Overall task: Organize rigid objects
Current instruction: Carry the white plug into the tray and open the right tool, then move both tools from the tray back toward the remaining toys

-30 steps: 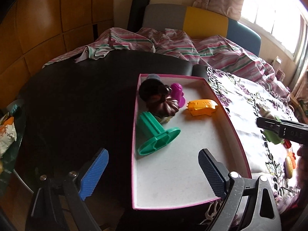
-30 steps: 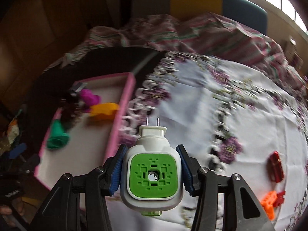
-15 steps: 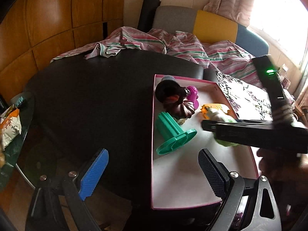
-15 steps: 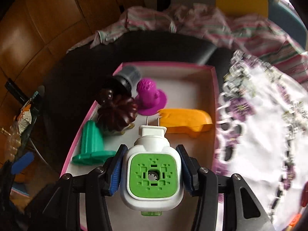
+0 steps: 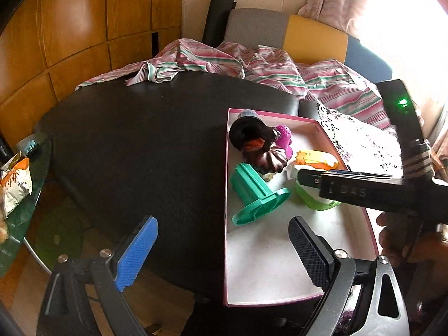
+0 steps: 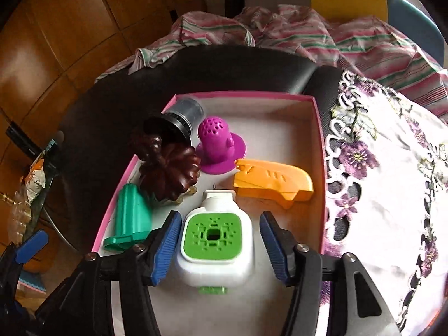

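Observation:
A white and green plug-in device (image 6: 215, 243) lies on the floor of the pink-rimmed tray (image 6: 319, 140), between the open pads of my right gripper (image 6: 217, 247), which no longer touch it. It also shows in the left wrist view (image 5: 313, 196), under the right gripper's black body. In the tray lie a green stand (image 6: 133, 215), a dark brown pumpkin shape (image 6: 168, 170), a magenta perforated cap (image 6: 218, 145), an orange piece (image 6: 274, 182) and a dark cylinder (image 6: 182, 117). My left gripper (image 5: 221, 254) is open and empty at the tray's near left edge (image 5: 225, 224).
The tray sits on a black table (image 5: 134, 140) beside a white embroidered cloth (image 6: 392, 182). Striped fabric (image 5: 252, 64) is piled at the back. A glass side table (image 5: 25, 190) with snack packets stands at left.
My right gripper has lowered the plug-in device onto the tray floor and opened, letting it go. The left gripper has stayed open by the tray.

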Demonstrator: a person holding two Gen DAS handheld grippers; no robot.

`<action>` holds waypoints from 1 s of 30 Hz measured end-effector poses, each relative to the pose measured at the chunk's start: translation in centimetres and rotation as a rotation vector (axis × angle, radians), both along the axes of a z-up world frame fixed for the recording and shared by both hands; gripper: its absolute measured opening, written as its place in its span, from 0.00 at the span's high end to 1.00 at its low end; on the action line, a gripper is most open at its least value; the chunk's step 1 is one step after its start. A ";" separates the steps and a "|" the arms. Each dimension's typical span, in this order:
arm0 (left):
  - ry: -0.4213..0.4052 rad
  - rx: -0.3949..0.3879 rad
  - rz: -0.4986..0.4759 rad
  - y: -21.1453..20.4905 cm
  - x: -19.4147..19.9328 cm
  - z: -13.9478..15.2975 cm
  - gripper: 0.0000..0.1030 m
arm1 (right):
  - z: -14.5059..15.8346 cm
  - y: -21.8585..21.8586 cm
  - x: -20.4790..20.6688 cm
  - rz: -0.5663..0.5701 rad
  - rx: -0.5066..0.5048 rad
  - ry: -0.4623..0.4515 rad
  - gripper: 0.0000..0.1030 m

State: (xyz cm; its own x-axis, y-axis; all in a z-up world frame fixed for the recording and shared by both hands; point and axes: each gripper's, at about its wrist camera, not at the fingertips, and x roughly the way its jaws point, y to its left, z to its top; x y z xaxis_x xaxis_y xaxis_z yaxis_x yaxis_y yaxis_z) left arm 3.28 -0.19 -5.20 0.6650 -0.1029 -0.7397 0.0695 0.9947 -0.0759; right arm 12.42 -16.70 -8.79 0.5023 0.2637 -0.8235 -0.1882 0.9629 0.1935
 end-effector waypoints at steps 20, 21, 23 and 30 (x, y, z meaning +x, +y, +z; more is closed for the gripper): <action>-0.032 0.027 -0.030 -0.9 -1.0 1.0 0.08 | 3.3 -1.9 -4.8 -0.047 -0.026 -0.109 0.43; -0.033 0.028 -0.033 -1.0 -1.0 1.0 0.08 | 3.5 -2.0 -5.1 -0.049 -0.024 -0.112 0.43; -0.034 0.031 -0.039 -1.1 -1.1 1.0 0.08 | 3.7 -2.3 -5.3 -0.055 -0.026 -0.119 0.43; -0.037 0.046 -0.059 -1.8 -1.3 1.0 0.08 | 4.1 -3.5 -6.0 -0.084 -0.010 -0.126 0.43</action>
